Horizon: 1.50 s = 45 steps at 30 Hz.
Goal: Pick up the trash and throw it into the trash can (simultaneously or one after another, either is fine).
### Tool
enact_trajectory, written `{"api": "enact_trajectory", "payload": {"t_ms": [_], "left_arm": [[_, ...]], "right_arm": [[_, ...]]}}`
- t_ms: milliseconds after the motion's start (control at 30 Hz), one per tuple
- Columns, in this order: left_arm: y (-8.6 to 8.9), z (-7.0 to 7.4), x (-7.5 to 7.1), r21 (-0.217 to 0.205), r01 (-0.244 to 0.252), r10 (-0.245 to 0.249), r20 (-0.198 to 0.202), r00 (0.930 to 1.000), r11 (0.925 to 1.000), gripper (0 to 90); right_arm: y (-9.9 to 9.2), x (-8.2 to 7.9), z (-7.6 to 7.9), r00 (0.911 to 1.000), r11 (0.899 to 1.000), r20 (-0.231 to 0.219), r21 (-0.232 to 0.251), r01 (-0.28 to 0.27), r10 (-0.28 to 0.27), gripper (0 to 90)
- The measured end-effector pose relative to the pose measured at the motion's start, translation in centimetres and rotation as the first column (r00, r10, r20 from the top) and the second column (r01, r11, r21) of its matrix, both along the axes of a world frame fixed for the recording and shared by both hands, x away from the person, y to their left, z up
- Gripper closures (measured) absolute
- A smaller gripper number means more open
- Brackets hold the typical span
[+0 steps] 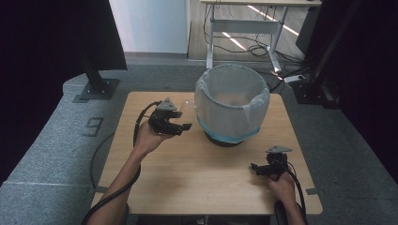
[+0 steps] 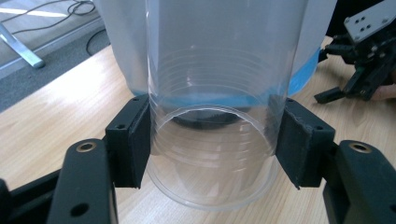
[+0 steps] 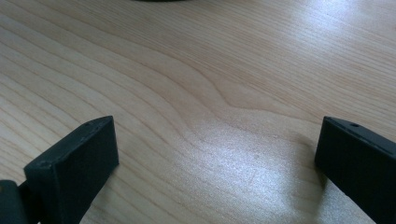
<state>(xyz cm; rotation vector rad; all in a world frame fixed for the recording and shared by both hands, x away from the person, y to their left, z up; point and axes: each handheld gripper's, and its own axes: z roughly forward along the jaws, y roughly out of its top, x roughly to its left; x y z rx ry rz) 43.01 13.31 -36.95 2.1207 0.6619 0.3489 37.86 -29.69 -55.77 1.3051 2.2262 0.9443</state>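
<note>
Left gripper view shows the left tongs [image 2: 212, 149] clamping a clear plastic cup [image 2: 215, 107] over the counter [image 2: 60, 107], just beside the lined bin [image 1: 232, 103]. The right tongs [image 1: 259, 168] rest open, empty. Likely next (a guess): lift the cup over the bin's rim.

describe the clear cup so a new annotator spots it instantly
Start at the big bin with the white liner and blue band, standing at the far middle of the wooden table. Just to its left the left gripper is closed around a transparent plastic cup. The cup is see-through with faint ridged rings, unlike the opaque bin behind it, so look for its rim outline.
</note>
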Motion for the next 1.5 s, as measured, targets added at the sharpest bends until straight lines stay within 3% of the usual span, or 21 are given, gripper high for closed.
{"api": "enact_trajectory", "payload": {"t_ms": [833,1100,1500], "left_arm": [[-1.0,6.6,1.0,-0.026,0.014,-0.013,0.025,0.9996,0.9996,34.5],[-2.0,8.7,1.5,-0.03,0.022,-0.021,0.035,0.9992,0.9993,34.5],[-4.5,10.8,2.7,-0.022,0.039,-0.037,0.056,0.9977,0.999,34.5]], "right_arm": [[0.0,0.0,0.0,1.0,1.0,0.001,0.0,-0.001,0.001,0.0],[0.0,0.0,0.0,1.0,1.0,0.0,0.0,-0.001,0.001,0.0],[0.0,0.0,0.0,1.0,1.0,0.0,-0.001,-0.001,0.001,0.0]]}}
